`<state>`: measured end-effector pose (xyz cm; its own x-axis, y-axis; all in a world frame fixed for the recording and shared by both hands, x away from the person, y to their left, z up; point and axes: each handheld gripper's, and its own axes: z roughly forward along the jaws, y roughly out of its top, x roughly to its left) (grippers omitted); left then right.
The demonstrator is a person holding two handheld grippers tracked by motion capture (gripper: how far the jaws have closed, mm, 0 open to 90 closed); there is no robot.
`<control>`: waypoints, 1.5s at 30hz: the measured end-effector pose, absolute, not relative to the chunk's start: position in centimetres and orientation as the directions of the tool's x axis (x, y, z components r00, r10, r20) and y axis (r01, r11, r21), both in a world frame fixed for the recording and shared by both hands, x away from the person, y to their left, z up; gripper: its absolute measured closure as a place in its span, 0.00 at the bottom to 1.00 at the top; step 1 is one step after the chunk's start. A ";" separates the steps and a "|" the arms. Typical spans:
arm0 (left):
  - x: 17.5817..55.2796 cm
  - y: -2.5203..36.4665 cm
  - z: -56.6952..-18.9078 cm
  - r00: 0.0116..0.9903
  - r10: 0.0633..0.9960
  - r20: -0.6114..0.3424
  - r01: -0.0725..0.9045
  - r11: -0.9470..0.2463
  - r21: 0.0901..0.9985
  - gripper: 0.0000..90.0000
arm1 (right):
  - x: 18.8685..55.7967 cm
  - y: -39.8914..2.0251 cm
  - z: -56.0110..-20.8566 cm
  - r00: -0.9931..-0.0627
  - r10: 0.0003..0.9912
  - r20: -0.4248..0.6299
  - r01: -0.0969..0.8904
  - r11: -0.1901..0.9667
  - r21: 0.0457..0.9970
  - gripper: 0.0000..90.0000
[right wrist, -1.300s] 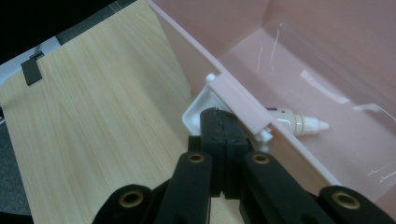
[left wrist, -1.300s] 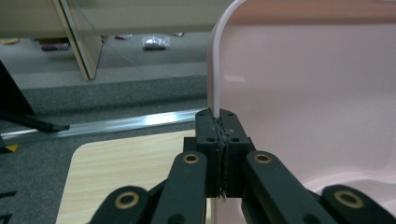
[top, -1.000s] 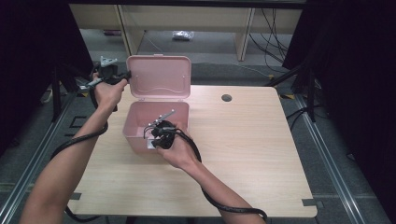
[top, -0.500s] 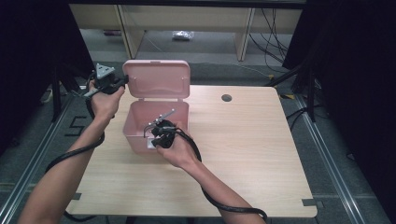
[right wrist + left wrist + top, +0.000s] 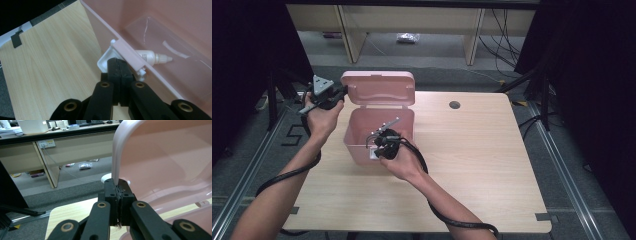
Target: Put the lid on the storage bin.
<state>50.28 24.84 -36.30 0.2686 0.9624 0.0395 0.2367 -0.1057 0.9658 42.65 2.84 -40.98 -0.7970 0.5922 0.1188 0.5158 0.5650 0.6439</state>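
Observation:
A pink plastic box (image 5: 362,146) stands on the table with its hinged lid (image 5: 379,90) raised. My left gripper (image 5: 341,92) is at the lid's left edge. In the left gripper view its jaws (image 5: 117,185) are shut on the rim of the lid (image 5: 170,157). My right gripper (image 5: 376,150) is at the box's near wall. There it is shut on the white latch (image 5: 107,59) under the rim of the box (image 5: 130,53). A small white dropper bottle (image 5: 152,57) lies on its side on the box floor.
The box sits at the left of the light wooden table (image 5: 482,160), which has a round cable hole (image 5: 454,105) at the back. Black cables trail from both grippers across the near side. Desks (image 5: 75,142) stand beyond the table's far edge.
The left hand and gripper have come down a little with the lid's left edge. The lid's top edge sits lower in the picture than before. The right hand has not moved.

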 end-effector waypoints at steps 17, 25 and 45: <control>48.6 24.7 -37.1 0.261 0.961 0.094 0.214 -0.152 0.965 0.98 | 42.2 2.7 -40.8 -0.794 0.597 0.111 0.505 0.548 0.667 1.00; 48.1 24.7 -37.4 0.261 0.960 0.098 0.207 -0.155 0.966 0.98 | 41.6 0.8 -38.6 -0.767 0.632 0.108 0.479 0.453 0.752 1.00; 47.0 24.8 -38.0 0.267 0.956 0.122 0.204 -0.180 0.962 0.98 | 43.3 -4.3 -34.1 -0.663 0.739 0.120 0.442 0.257 0.859 1.00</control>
<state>47.00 24.76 -38.00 0.2672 0.9559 0.1219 0.2036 -0.1796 0.9624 43.33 -4.35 -34.11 -0.6633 0.7387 0.1199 0.4420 0.2575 0.8592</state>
